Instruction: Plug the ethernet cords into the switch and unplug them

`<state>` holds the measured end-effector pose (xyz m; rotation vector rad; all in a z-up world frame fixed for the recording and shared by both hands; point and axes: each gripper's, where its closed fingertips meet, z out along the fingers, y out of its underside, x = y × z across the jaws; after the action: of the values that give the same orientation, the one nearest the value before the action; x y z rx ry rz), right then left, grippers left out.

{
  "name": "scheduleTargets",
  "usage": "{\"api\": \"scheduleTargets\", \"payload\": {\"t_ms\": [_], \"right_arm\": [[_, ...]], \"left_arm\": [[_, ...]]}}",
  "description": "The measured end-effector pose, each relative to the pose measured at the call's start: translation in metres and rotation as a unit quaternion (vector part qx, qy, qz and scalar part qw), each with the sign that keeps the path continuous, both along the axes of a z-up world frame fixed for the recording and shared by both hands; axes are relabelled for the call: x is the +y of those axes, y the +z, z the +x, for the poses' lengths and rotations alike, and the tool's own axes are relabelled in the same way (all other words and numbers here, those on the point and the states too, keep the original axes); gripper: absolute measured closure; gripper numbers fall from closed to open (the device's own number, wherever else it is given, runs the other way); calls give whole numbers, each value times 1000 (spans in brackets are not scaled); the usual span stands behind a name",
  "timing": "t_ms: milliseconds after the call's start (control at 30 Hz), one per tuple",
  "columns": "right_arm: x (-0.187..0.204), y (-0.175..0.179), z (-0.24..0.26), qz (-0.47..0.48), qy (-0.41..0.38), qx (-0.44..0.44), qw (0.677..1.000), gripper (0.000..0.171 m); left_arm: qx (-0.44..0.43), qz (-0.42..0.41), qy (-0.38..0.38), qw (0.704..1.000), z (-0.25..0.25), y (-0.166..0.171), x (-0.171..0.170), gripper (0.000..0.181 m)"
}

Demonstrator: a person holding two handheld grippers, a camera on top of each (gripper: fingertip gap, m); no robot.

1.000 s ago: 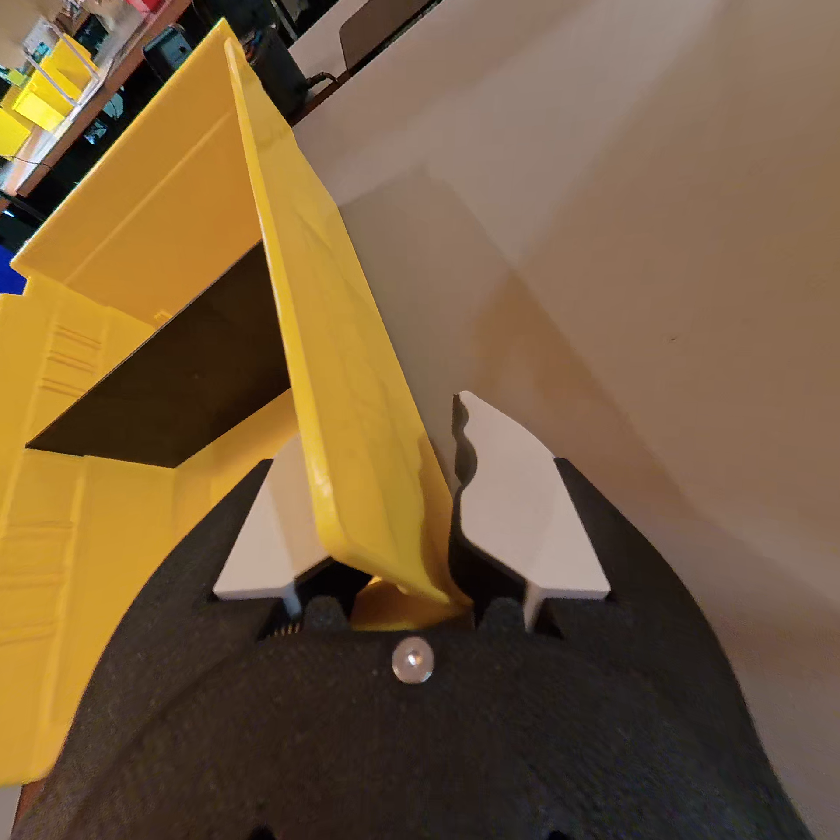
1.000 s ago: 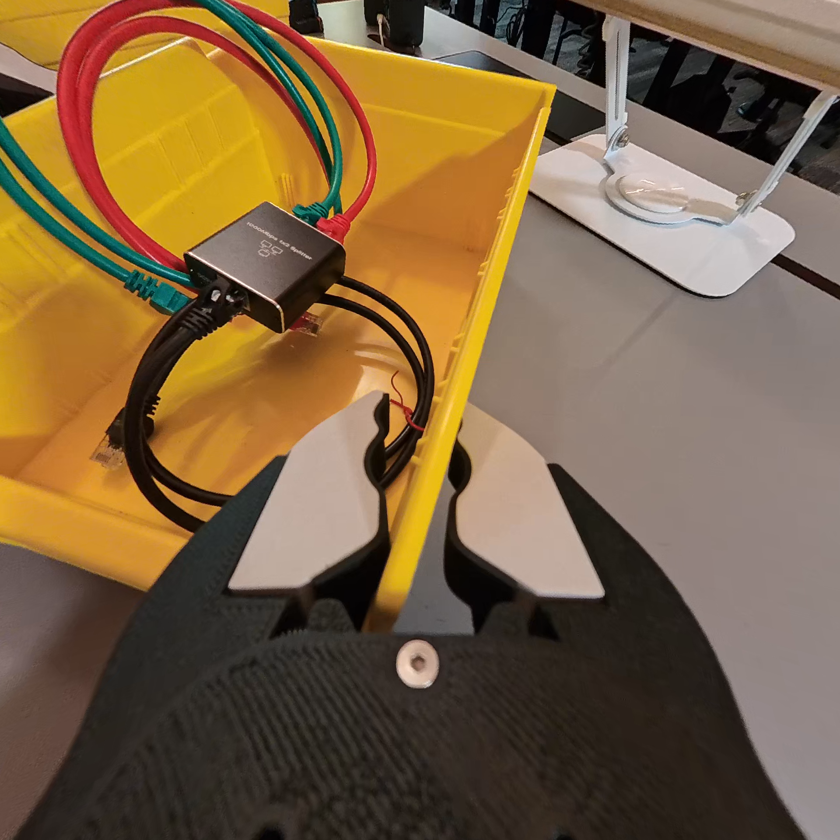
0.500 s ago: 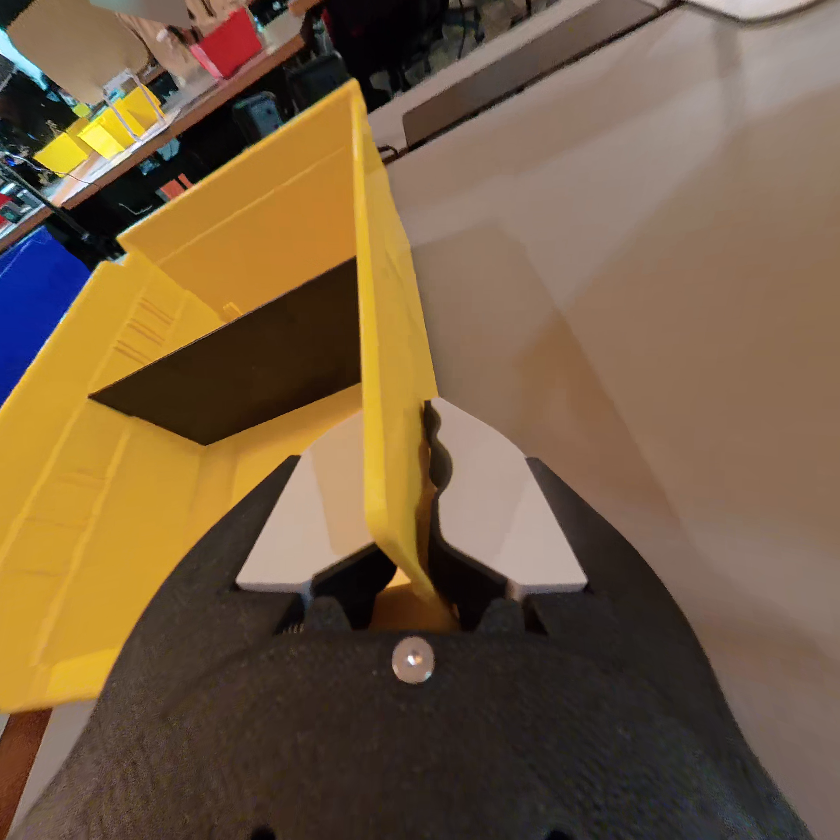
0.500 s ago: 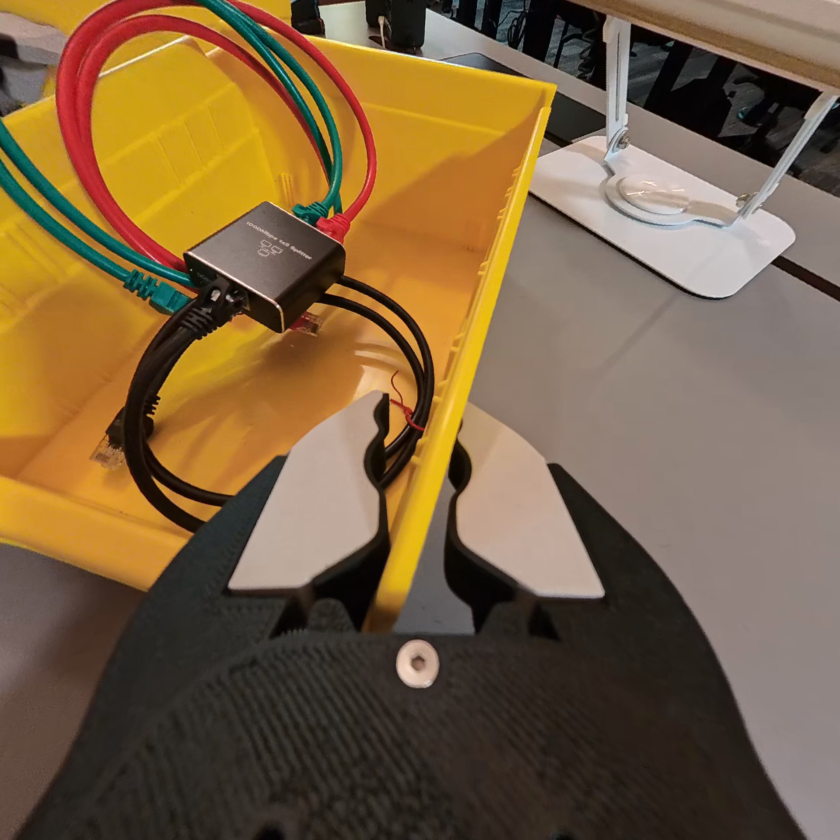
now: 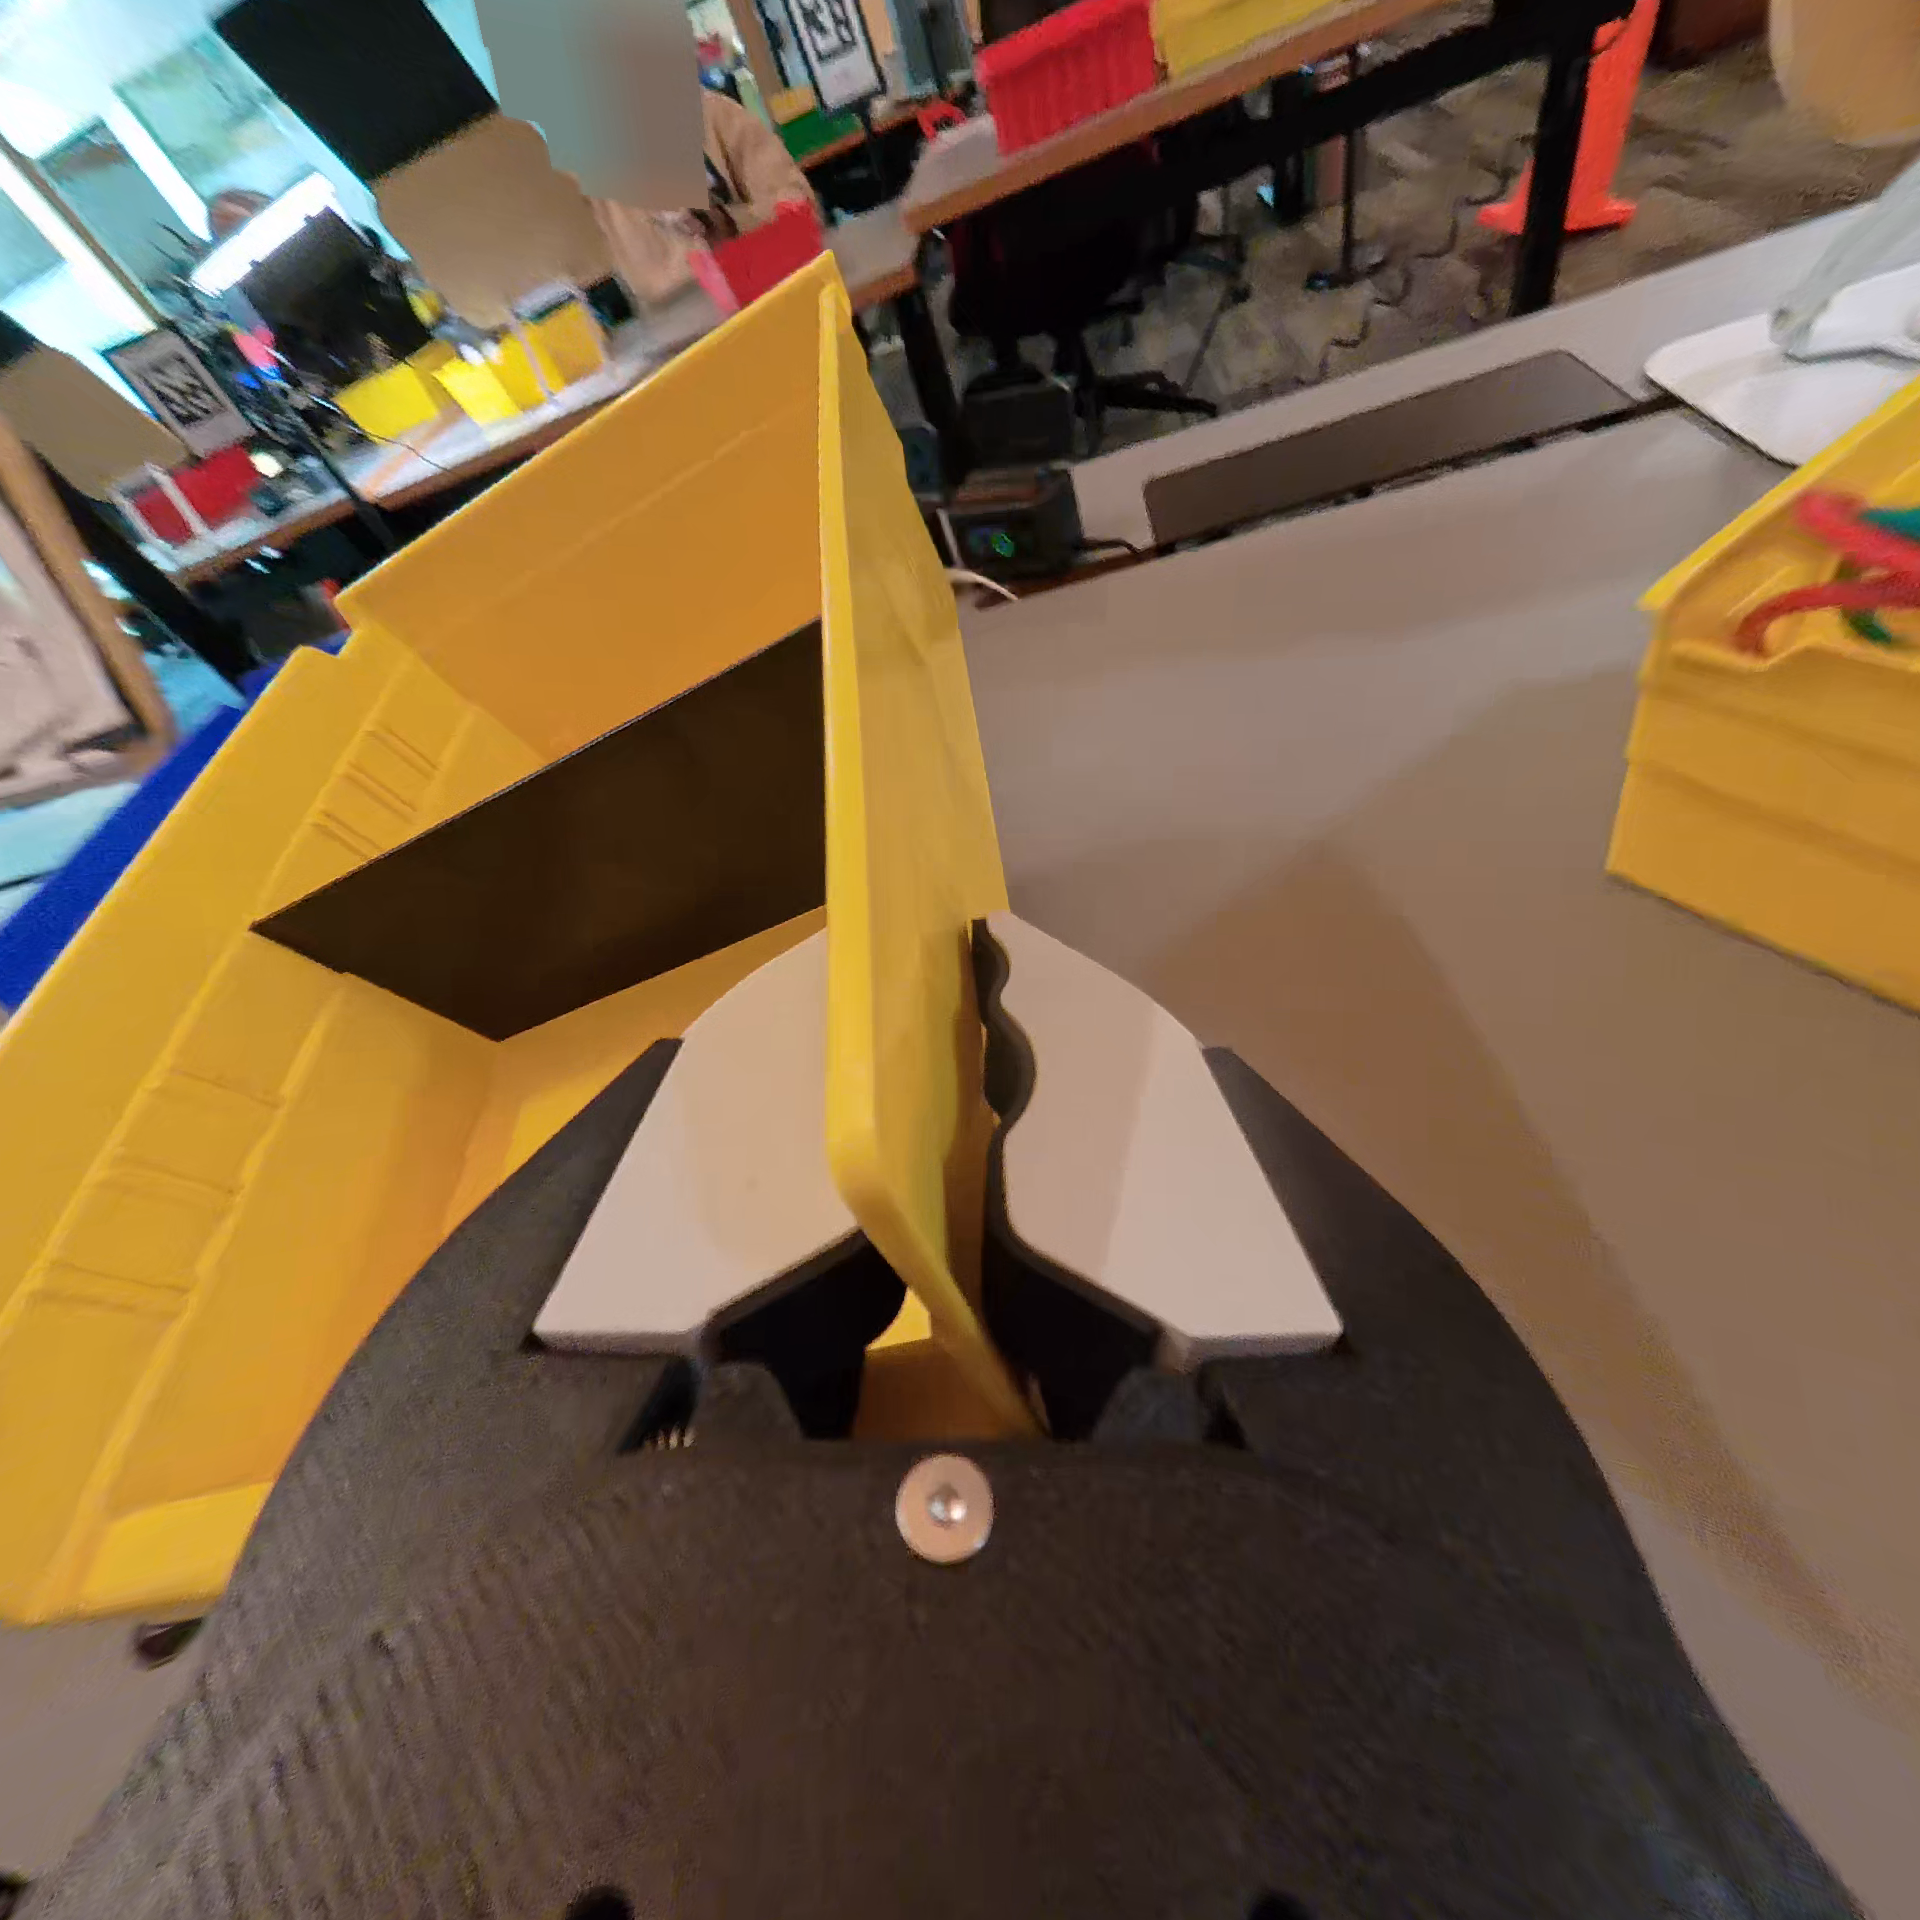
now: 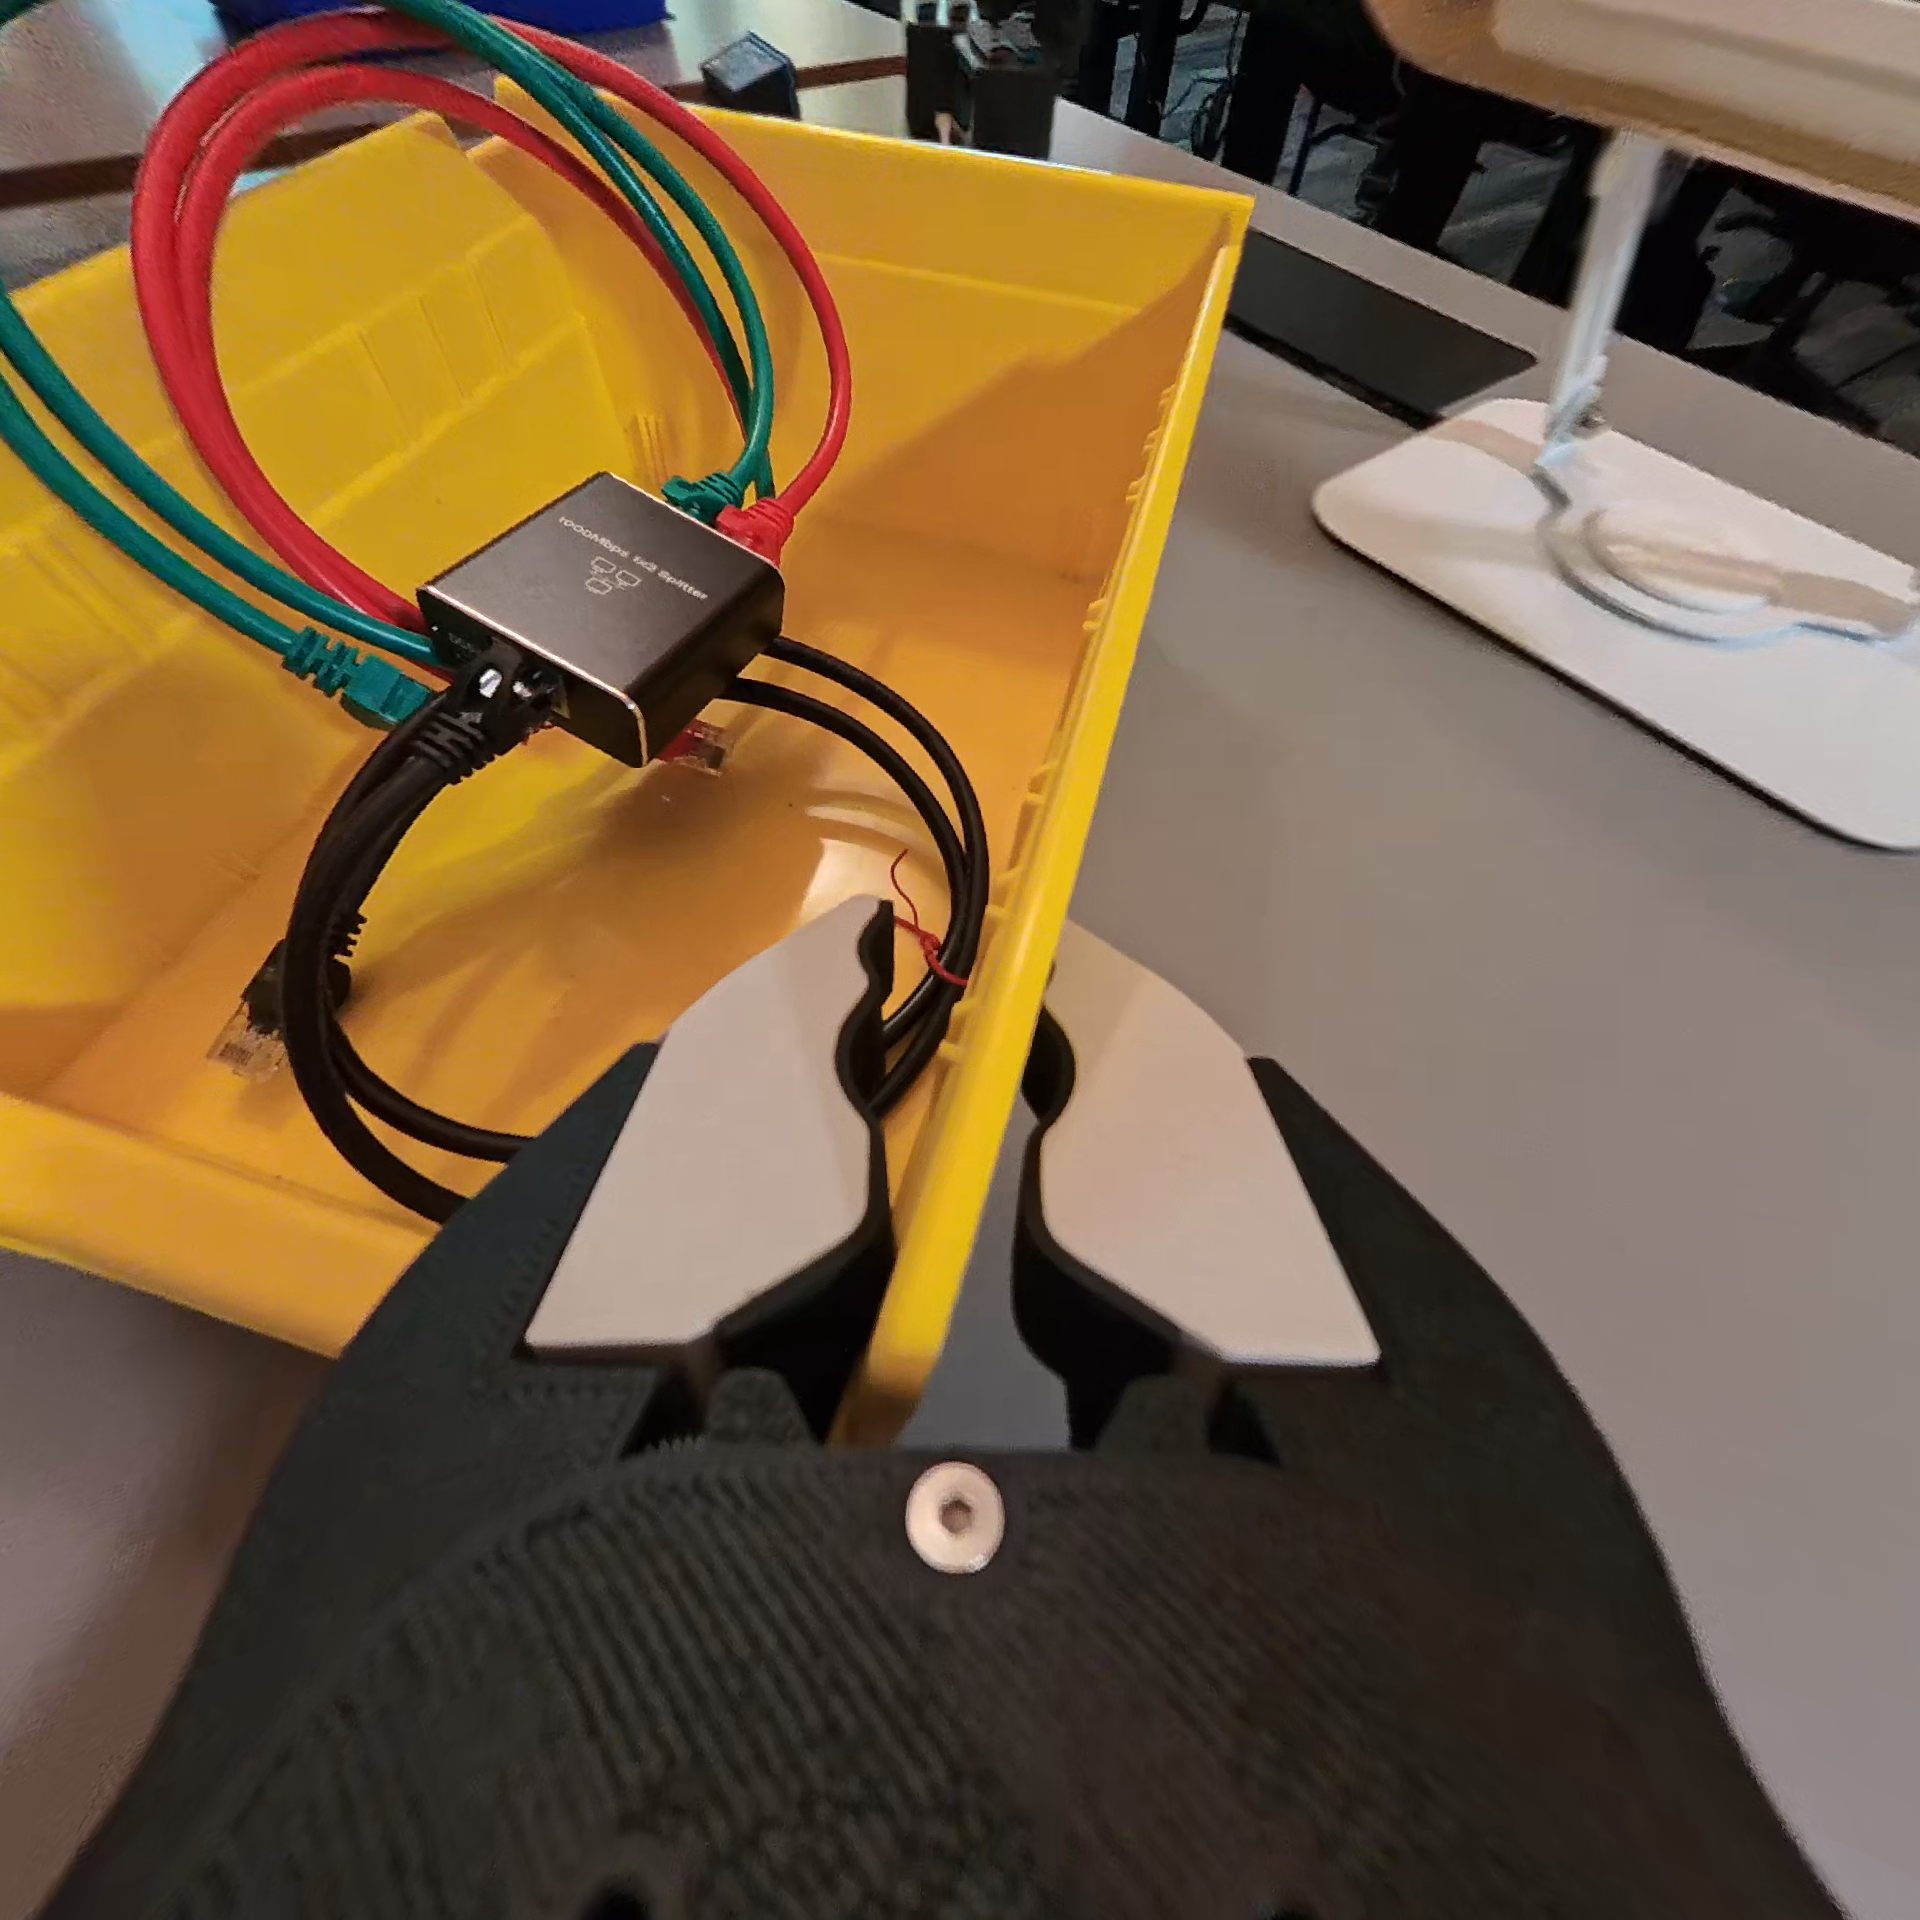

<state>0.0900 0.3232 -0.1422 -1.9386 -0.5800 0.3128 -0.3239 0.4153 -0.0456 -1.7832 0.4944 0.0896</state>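
white print on black switch (image 6: 603, 613), square-code signs (image 5: 171, 379) behind

Left tool (image 5: 902, 1049) clamped on yellow bin (image 5: 883, 727) wall; table (image 5: 1351, 790) beneath.

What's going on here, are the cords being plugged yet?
Not yet. The left tongs are clamped on the side wall of an empty yellow bin. The right tongs straddle the wall of another yellow bin, which holds the black switch with red, green and black cords. Nothing grips a cord.
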Motion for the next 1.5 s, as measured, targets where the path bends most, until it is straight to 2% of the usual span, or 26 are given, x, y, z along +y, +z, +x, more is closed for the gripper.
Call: {"api": "scheduleTargets", "payload": {"t_ms": [33,267,367,433,467,500,633,867,967,1100,1133,1167,1233,1367,1500], "right_arm": [[7,0,-12,0,0,3,1000,149],[88,0,-116,2,-58,6,998,147],[124,2,-176,7,-77,7,997,144],[140,4,-222,-3,-80,28,996,136],[145,3,-241,-10,-84,27,996,129],[149,2,-254,-10,-96,5,995,130],[146,7,-286,16,-83,-55,995,114],[141,9,-291,8,-96,-2,995,114],[143,14,-312,8,-106,25,994,103],[149,13,-346,-1,-111,-9,994,103],[149,18,-354,12,-95,-20,995,99],[147,27,-362,34,-74,-27,996,84],[143,44,-367,81,-63,-30,994,73],[115,92,-363,208,-27,-19,978,73],[79,100,-322,181,20,55,982,76]], "left_arm": [[0,11,7,1000,-5,9,-2,175],[-75,67,20,995,-32,74,-29,175],[-85,83,21,993,-38,90,-39,175],[-87,91,22,992,-40,97,-44,175],[-87,94,22,992,-40,100,-46,175],[-87,96,20,991,-41,102,-48,175],[-92,97,14,991,-41,104,-51,175],[-113,91,8,989,-40,99,-45,174],[-106,87,6,991,-36,97,-44,174],[-103,88,5,991,-35,97,-45,173],[-103,87,4,991,-35,96,-45,173],[-103,87,4,991,-35,96,-46,173],[-105,87,4,991,-37,95,-46,173],[-107,87,8,990,-42,95,-46,173],[-105,92,8,990,-43,99,-49,173]]}}
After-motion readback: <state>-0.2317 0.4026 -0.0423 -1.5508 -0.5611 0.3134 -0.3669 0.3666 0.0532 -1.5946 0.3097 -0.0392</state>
